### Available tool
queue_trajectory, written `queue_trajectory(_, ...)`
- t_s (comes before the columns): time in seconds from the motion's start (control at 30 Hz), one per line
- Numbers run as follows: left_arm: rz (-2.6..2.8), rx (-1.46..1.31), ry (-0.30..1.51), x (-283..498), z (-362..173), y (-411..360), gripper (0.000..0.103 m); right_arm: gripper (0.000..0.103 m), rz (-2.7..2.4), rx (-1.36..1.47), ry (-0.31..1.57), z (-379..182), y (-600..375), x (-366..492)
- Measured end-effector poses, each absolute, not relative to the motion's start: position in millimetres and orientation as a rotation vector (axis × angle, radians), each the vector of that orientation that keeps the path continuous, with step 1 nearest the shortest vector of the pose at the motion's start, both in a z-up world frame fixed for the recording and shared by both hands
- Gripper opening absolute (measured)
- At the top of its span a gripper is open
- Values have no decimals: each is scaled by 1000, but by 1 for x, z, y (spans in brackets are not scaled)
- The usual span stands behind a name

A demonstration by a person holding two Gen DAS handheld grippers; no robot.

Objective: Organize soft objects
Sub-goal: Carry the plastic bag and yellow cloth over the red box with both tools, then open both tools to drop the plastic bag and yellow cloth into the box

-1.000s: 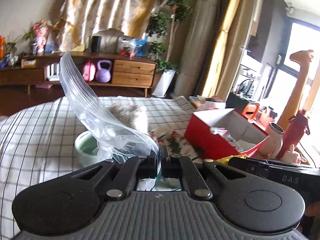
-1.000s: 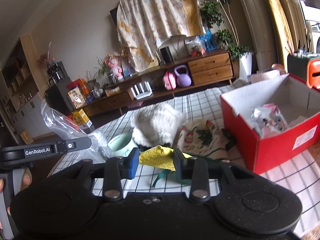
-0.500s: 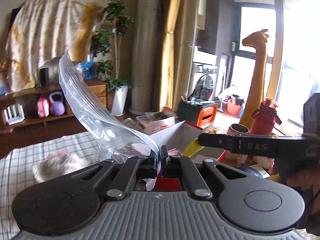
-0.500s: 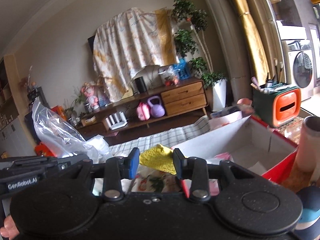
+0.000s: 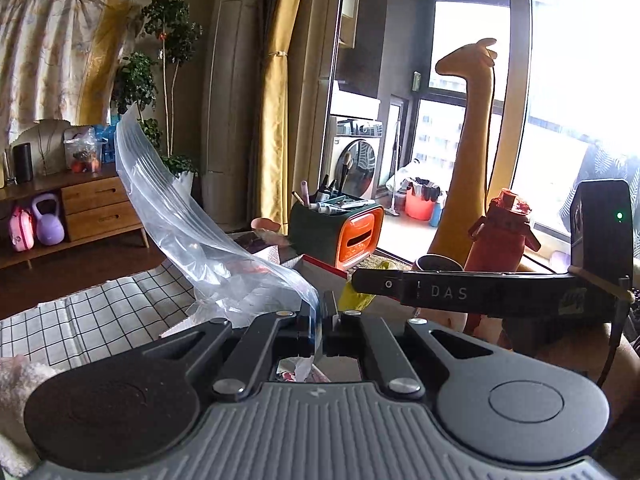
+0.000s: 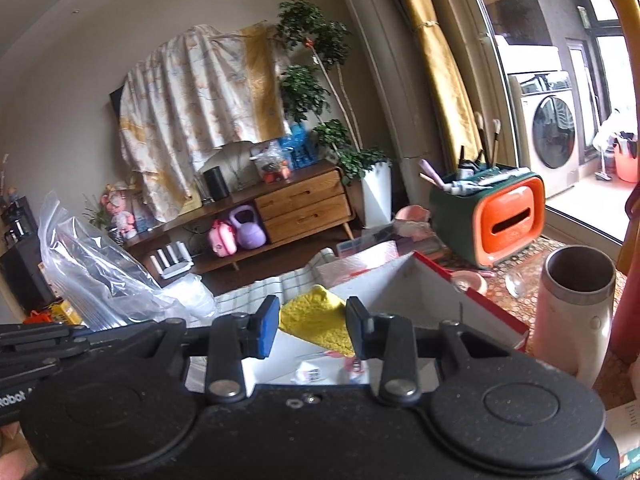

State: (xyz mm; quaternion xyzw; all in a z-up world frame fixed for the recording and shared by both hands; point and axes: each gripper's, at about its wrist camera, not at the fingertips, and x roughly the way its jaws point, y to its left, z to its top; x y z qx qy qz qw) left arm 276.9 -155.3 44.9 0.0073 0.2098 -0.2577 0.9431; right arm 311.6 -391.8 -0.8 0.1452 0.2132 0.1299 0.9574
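My left gripper (image 5: 325, 312) is shut on the edge of a clear plastic bag (image 5: 192, 232), which billows up and to the left; the same bag (image 6: 96, 276) shows at the left of the right wrist view. My right gripper (image 6: 313, 326) is shut on a yellow fuzzy cloth (image 6: 316, 318) between its blue pads, held above the near corner of a red cardboard box (image 6: 472, 300) with a white inside. In the left wrist view the right gripper's side crosses in front, with a bit of the yellow cloth (image 5: 356, 296) under it. A white fluffy item (image 5: 16, 380) lies at the lower left.
A checked tablecloth (image 5: 92, 312) covers the table. Behind the box stand a green and orange organizer (image 6: 492, 216) with brushes, a white cup (image 6: 576, 304), a red bottle (image 5: 504, 232) and a tall yellow giraffe (image 5: 472, 128). A wooden sideboard (image 6: 280, 208) lines the far wall.
Both grippers have swung to the right, from over the fluffy item and bowl on the table to over the red box. Each kept its hold, the bag left and the cloth right.
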Motion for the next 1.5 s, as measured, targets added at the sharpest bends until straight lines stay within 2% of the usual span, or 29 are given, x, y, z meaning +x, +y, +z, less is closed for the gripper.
queue_trajectory(0.47,-619,-36,514,350,-4,-208,3,35,169,302,505,-47,-410,376)
queue_trajectory(0.73,-597,-105,605,383,-38,-212,3,35,142,314,581,-76,-417,398)
queue_trajectory(1.07,-585,-113,711,392,-64,-207,3,35,148,241,659,-88,-410,398)
queue_trajectory(1.27,-546,-91,833,393,-82,-207,3,36,146,214,704,-86,-407,396)
queue_trajectory(1.5,-537,-84,867,384,-83,-201,3,36,147,234,711,-80,-412,390)
